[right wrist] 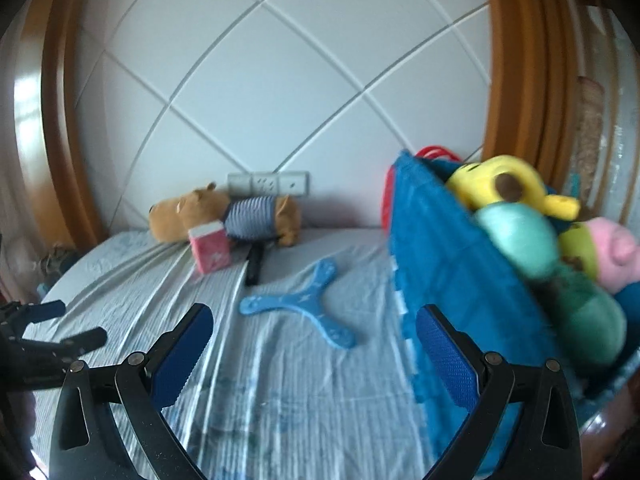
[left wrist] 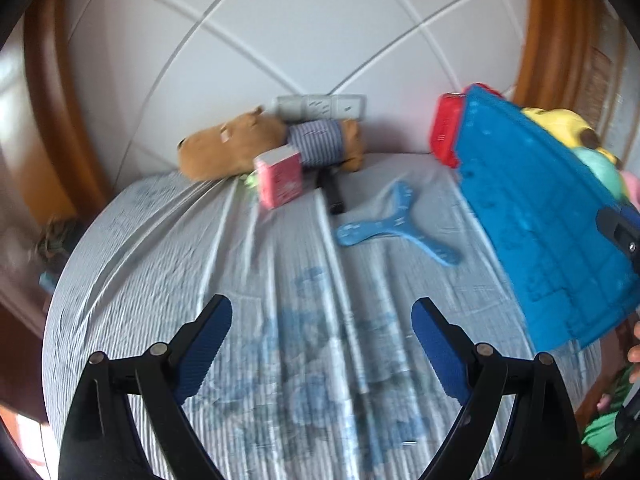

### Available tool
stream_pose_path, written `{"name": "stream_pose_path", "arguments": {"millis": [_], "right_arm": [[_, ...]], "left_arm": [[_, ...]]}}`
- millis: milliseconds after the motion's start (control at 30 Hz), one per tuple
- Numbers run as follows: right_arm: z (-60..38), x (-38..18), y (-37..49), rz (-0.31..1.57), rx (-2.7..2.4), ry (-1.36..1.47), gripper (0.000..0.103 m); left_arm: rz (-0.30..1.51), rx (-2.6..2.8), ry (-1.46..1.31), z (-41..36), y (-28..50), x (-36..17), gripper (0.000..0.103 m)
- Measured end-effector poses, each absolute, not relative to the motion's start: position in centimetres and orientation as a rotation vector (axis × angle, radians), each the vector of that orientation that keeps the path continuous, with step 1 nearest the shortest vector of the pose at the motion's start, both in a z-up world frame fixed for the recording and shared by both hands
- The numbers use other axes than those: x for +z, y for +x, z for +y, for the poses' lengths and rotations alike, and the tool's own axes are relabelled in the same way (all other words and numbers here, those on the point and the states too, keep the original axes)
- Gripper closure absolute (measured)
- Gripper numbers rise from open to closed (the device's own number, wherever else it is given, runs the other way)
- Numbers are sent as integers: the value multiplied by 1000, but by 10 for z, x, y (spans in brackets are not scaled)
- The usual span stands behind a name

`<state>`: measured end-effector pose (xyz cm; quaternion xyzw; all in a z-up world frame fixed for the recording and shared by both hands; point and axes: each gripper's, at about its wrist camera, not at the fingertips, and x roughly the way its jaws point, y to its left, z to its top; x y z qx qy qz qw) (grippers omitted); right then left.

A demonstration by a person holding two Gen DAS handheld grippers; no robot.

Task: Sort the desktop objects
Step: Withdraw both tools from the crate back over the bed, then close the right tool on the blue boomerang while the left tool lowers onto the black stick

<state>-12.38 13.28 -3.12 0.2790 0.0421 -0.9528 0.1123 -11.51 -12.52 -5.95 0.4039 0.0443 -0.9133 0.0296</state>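
My left gripper [left wrist: 322, 308] is open over the striped bed sheet [left wrist: 280, 360], nothing between its fingers. My right gripper [right wrist: 314, 312] is open too, also with nothing in it. A blue three-armed boomerang toy [left wrist: 394, 226] [right wrist: 304, 304] lies flat on the sheet ahead of both. Farther back lies a brown plush animal in a striped shirt [left wrist: 256, 142] [right wrist: 224, 214], with a pink box [left wrist: 280, 178] [right wrist: 210, 250] and a black stick-like object [left wrist: 334, 194] [right wrist: 254, 266] in front of it. The left gripper [right wrist: 72, 324] shows at the left edge of the right wrist view.
A blue fabric bin [left wrist: 532, 208] [right wrist: 440, 256] on the right holds several plush toys, among them a yellow one [right wrist: 504, 188]. A white padded headboard [right wrist: 280, 80] with a socket strip [right wrist: 268, 184] and wooden frame stands behind. A person's fingers [left wrist: 635, 344] show at the right edge.
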Motion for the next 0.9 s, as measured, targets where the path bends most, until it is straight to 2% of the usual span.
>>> {"name": "stream_pose_path", "arguments": {"millis": [267, 567, 633, 700, 767, 900], "right_arm": [[102, -65, -183, 148, -2690, 919, 0], [99, -128, -281, 173, -2591, 1116, 4], [99, -149, -301, 180, -2566, 1169, 8], [97, -174, -324, 186, -2530, 1232, 28], [95, -200, -344, 187, -2492, 1298, 42], [91, -253, -381, 190, -2423, 1416, 42]], "left_arm": [[200, -2718, 1252, -153, -144, -75, 11], [161, -2669, 1311, -137, -239, -102, 11], [156, -2657, 1351, -132, -263, -115, 11], [147, -2640, 1390, -129, -283, -130, 11], [138, -2622, 1430, -127, -303, -147, 11], [125, -2592, 1497, -127, -331, -179, 11]]}}
